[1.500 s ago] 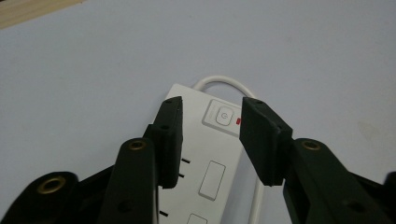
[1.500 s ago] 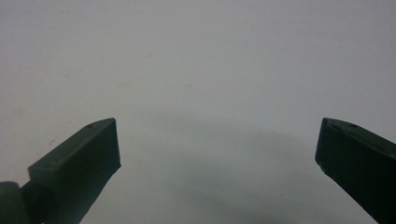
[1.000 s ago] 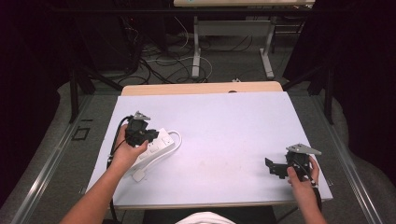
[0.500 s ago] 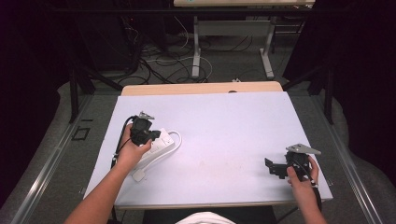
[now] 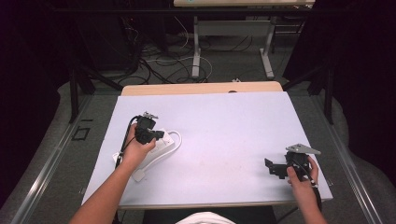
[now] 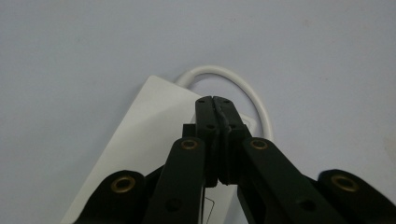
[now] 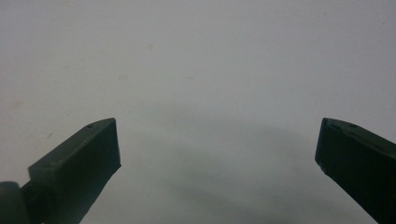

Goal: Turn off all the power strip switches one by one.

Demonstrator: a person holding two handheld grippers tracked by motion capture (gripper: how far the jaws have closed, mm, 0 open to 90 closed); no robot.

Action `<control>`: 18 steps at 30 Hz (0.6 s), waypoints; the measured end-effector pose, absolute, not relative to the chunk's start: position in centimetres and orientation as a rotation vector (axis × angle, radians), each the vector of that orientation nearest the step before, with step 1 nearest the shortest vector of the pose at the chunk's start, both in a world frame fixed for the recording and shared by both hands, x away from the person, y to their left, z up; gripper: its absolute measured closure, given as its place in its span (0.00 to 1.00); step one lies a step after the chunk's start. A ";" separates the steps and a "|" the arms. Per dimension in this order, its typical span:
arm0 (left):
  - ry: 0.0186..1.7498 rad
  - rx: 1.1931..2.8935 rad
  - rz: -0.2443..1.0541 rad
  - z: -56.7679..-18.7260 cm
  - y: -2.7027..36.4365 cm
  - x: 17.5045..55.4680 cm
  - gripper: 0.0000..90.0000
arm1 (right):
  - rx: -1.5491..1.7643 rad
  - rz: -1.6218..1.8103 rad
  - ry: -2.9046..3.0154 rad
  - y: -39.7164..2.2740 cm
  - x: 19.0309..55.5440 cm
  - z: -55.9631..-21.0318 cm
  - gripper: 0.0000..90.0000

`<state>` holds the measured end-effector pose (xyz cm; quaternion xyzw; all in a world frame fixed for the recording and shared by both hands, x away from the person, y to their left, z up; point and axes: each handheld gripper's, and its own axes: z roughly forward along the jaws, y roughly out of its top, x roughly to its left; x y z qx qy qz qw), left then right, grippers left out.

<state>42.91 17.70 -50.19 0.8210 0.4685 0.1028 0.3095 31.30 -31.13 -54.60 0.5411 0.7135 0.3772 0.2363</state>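
A white power strip [image 5: 159, 148] lies at the left of the pale table [image 5: 224, 116], and its white cable [image 5: 177, 140] loops off its far end. My left gripper [image 5: 158, 136] hovers just over that end with its jaws pressed together and nothing between them. In the left gripper view the closed tips [image 6: 215, 100] point at the strip [image 6: 149, 126] near the cable loop [image 6: 243, 86]; whether they touch it I cannot tell. My right gripper [image 5: 272, 168] rests low at the table's front right, open wide over bare surface [image 7: 217, 140].
A wooden board edge [image 5: 201, 87] borders the table's far side. Beyond it the floor holds cables and the metal legs [image 5: 196, 51] of another table. Black frame bars stand at both sides.
My left gripper has shifted slightly to the right and lower over the power strip. The right gripper has stayed where it was.
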 end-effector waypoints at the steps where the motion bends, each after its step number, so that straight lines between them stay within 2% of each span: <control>1: 1.255 2.169 0.259 -50.2 17.6 42.9 1.00 | 1.485 1.034 1.958 -31.1 31.3 -54.6 0.00; 18: 1.308 2.160 0.202 -51.5 16.4 43.7 1.00 | 1.485 1.035 1.965 -31.1 31.3 -54.6 0.00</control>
